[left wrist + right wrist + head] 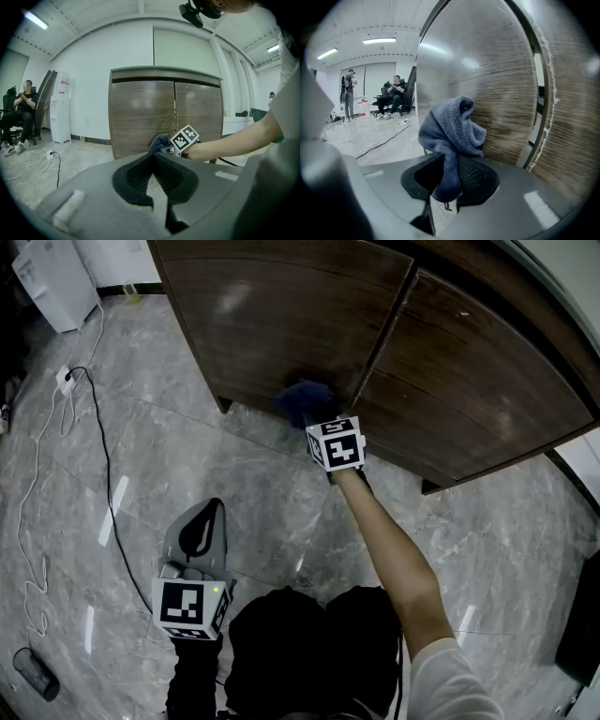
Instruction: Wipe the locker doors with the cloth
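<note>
While the left hand-held gripper (153, 157) hung well back from the locker (140, 112), its jaws closed together on nothing, the right hand-held gripper (451, 168) was stretched out to the locker's lower edge with the blue cloth (452, 124) clamped between its jaws. The bunched cloth lay against the bottom of the locker's left door (281, 324), just beside the seam with the right door (469, 399). Behind the locker stood a white wall (93, 70).

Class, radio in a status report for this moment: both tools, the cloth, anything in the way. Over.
Left tool shut, empty, held back. Right tool shut on cloth, low on left door. Cable well off to the left.
</note>
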